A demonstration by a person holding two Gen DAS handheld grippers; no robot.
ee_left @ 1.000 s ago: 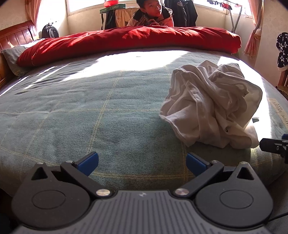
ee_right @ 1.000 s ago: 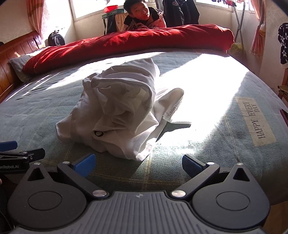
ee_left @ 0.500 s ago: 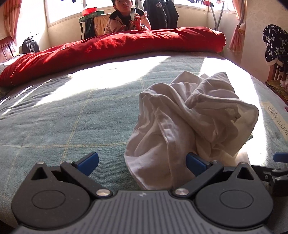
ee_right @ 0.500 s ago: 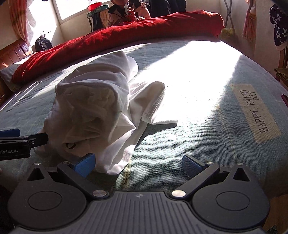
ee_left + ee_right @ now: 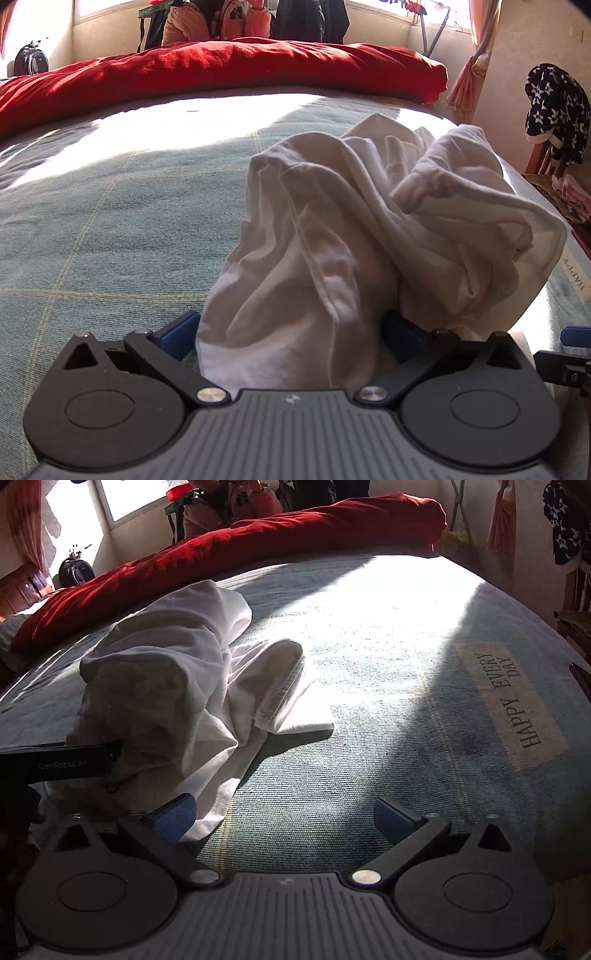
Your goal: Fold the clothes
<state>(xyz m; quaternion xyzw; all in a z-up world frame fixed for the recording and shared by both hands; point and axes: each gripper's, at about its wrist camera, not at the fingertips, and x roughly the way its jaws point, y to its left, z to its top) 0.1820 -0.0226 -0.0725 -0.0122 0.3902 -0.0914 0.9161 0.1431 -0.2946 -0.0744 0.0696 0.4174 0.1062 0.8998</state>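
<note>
A crumpled white garment [image 5: 351, 229] lies heaped on the teal bed cover [image 5: 110, 221]. My left gripper [image 5: 291, 332] is open, and the near edge of the cloth bulges between its blue pads. In the right wrist view the same garment [image 5: 166, 686] sits at the left with a sleeve hem spread toward the middle. My right gripper [image 5: 284, 818] is open over bare cover, its left pad touching the garment's lower edge. The left gripper's black finger [image 5: 85, 762] presses into the cloth from the left.
A red duvet [image 5: 221, 70] runs along the far side of the bed, with a person seated behind it. A "HAPPY EVERY DAY" label [image 5: 513, 701] is on the cover at the right. A chair with a star-patterned garment [image 5: 557, 110] stands beside the bed.
Both grippers have moved forward and lower toward the garment. The cloth now sits between the left gripper's open fingers, and the right gripper's left pad has reached its edge.
</note>
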